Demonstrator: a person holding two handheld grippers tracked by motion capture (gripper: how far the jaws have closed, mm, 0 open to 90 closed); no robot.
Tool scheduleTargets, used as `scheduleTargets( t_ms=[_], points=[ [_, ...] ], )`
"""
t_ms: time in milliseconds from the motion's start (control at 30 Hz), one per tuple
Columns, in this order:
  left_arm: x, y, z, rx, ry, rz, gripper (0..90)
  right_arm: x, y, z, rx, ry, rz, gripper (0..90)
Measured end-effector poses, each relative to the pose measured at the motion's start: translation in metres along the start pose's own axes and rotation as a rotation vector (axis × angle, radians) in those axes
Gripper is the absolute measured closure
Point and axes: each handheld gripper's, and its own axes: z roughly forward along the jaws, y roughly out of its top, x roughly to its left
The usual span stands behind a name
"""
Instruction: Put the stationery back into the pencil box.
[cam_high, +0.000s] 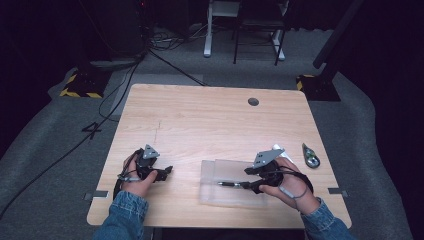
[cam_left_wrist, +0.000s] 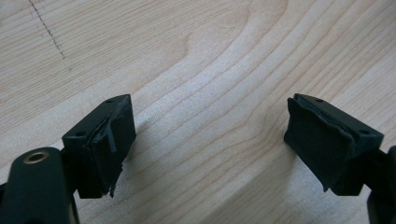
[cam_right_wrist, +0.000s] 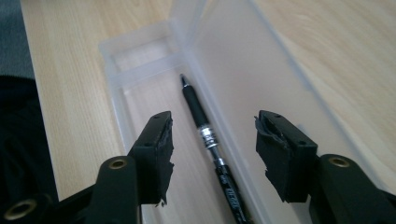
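The right tongs (cam_right_wrist: 212, 149) are standing spread wide, gripping nothing, with a black pen (cam_right_wrist: 208, 140) lying between and below the two jaws. In the high view the right tongs (cam_high: 252, 181) are hovering over the right end of a clear plastic case (cam_high: 220, 192), near the front edge of the bench (cam_high: 210, 120) and towards its front right corner. The pen (cam_high: 231, 184) is lying lengthwise inside the case's tray, its tip pointing away from the tongs, alongside the hinge where the open lid (cam_right_wrist: 243, 70) is lying flat beside the tray. The case (cam_right_wrist: 140, 70) is translucent and is resting on the pale wood.

The left tongs (cam_left_wrist: 205, 144) are also gaping, holding nothing, with only bare wood grain showing between the jaws. In the high view the left tongs (cam_high: 166, 171) are sitting low near the front left corner, pointing towards the case but well apart from it.

A small dark and green object (cam_high: 310, 155) is lying near the right edge of the bench.
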Motion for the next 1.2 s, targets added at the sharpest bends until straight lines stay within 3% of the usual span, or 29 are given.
scheduleTargets(
  t_ms=[267, 533, 733, 933, 1200],
  points=[
    [0.000, 0.000, 0.000, 0.001, -0.003, 0.000, 16.3, -0.018, -0.003, -0.026, -0.082, -0.061, 0.054, 43.4],
    [-0.005, -0.007, -0.007, 0.003, 0.011, -0.010, 16.2, -0.060, -0.019, -0.054, -0.122, -0.189, 0.154, 43.3],
    [-0.005, -0.009, -0.009, 0.000, 0.010, -0.004, 16.2, -0.081, -0.029, -0.064, -0.136, -0.244, 0.216, 43.2],
    [-0.005, -0.011, -0.011, 0.002, 0.009, -0.004, 16.2, -0.103, -0.041, -0.070, -0.134, -0.317, 0.275, 42.5],
    [-0.005, -0.011, -0.011, 0.001, 0.008, -0.003, 16.2, -0.135, -0.065, -0.075, -0.078, -0.442, 0.391, 37.6]
  ],
)
